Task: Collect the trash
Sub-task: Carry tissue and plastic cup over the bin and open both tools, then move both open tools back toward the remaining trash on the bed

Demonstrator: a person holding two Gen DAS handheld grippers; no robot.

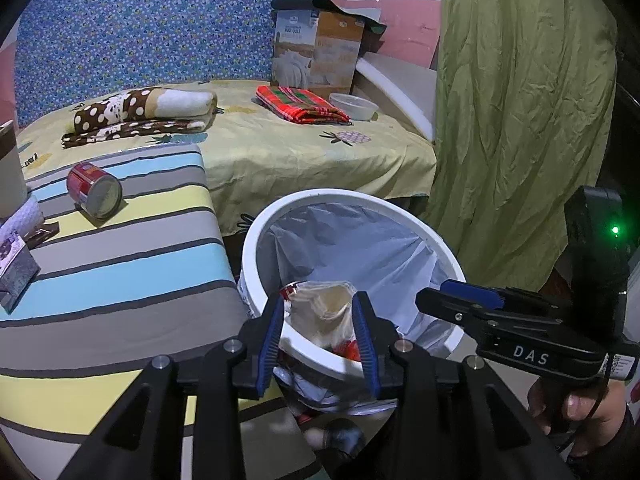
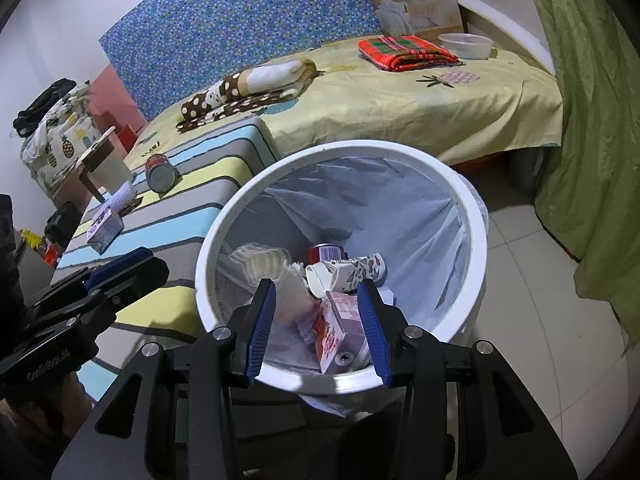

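Note:
A white bin (image 1: 250, 248) (image 2: 206, 260) lined with a pale bag stands beside a striped bench (image 1: 120, 264) (image 2: 192, 216). Inside lie a crumpled clear bag (image 1: 320, 308) (image 2: 264, 264), a red can (image 2: 326, 254), a patterned paper cup (image 2: 352, 270) and a pink-purple carton (image 2: 340, 332). My left gripper (image 1: 319, 304) (image 2: 132, 268) hovers at the bin's near-left rim, jaws apart and pressing on nothing. My right gripper (image 2: 317, 286) (image 1: 460, 296) hangs over the near rim, open, with the carton lying below it. On the bench rest a tipped red can (image 1: 94, 194) (image 2: 160, 173) and a small purple carton (image 1: 16, 268) (image 2: 105, 227).
Behind the bench is a bed with a yellow sheet (image 1: 280, 152) carrying folded blankets (image 1: 144, 112) (image 1: 300, 104), a plastic tub (image 1: 354, 106) and a cardboard box (image 1: 316, 52). A green curtain (image 1: 520, 120) hangs right of the bin. Tiled floor (image 2: 540, 320) lies to the right.

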